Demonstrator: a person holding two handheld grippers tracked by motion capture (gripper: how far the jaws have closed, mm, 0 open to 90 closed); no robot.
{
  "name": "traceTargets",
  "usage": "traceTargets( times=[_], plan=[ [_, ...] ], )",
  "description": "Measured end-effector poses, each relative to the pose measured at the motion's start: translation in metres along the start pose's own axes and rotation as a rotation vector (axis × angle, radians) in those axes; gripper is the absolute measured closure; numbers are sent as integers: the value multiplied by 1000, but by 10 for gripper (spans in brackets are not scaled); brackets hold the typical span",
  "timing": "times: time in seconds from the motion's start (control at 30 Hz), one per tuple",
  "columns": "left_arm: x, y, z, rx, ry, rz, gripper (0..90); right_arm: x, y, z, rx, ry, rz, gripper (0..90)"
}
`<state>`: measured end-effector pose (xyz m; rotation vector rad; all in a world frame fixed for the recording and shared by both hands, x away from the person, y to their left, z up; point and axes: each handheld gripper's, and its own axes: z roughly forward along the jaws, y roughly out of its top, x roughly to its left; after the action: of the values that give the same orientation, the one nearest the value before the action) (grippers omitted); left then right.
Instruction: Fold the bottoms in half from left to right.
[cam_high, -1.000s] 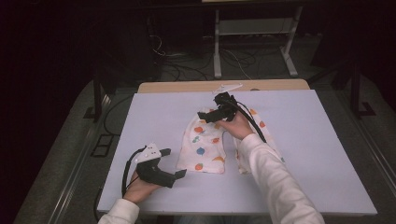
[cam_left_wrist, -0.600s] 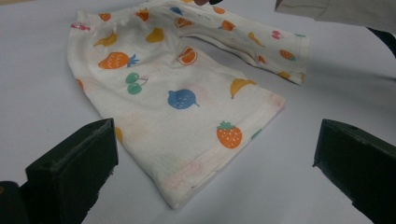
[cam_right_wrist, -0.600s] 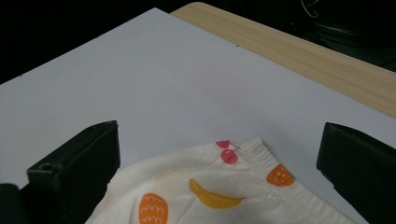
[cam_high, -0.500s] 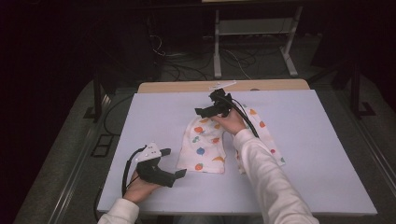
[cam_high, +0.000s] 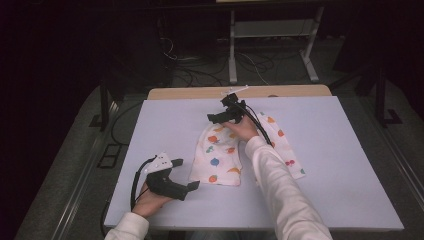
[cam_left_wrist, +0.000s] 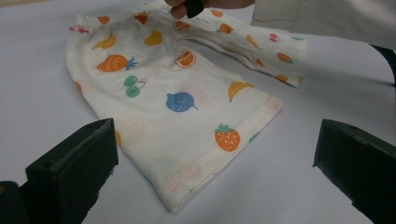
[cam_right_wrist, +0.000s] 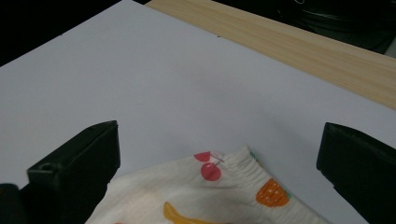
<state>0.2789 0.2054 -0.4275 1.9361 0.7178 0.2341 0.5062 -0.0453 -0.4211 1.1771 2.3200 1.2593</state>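
Shorts (cam_high: 220, 157) with a fruit print are lying flat on the white counter (cam_high: 345, 165) in the high view, one leg pointing toward the person and the other angling off beside the right sleeve (cam_high: 280, 185). The right gripper (cam_high: 225, 116) is hovering at the waistband end, jaws spread and holding nothing. The left gripper (cam_high: 177, 186) is sitting near the counter's front edge, jaws spread too, with the hem of the near leg just ahead of them and not touching.

In the left gripper view, the jaws are standing wide apart at the bottom corners. The shorts (cam_left_wrist: 182, 100) are lying ahead of and between them, the near hem reaching down into the gap without meeting either jaw. Beyond the shorts, at the top, the person's right hand (cam_left_wrist: 205, 3) is hanging over the waistband.

In the right gripper view, the jaws are again gaping, empty. The gathered waistband (cam_right_wrist: 238, 164) is lying between them, low in the gap, clear of both jaws, with bare counter (cam_right_wrist: 187, 79) stretching ahead and a wooden edge (cam_right_wrist: 289, 44) beyond it.
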Motion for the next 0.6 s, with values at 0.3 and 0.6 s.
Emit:
traceTargets(
  times=[0.3, 0.6],
  plan=[
    [0, 0, 0, -2, -4, 1, 0, -3, -3, 12, 28, -49, 20, 127],
    [1, 1, 0, -5, -7, 0, 0, -7, -1, 23, 53, -54, 39, 189]
  ],
)
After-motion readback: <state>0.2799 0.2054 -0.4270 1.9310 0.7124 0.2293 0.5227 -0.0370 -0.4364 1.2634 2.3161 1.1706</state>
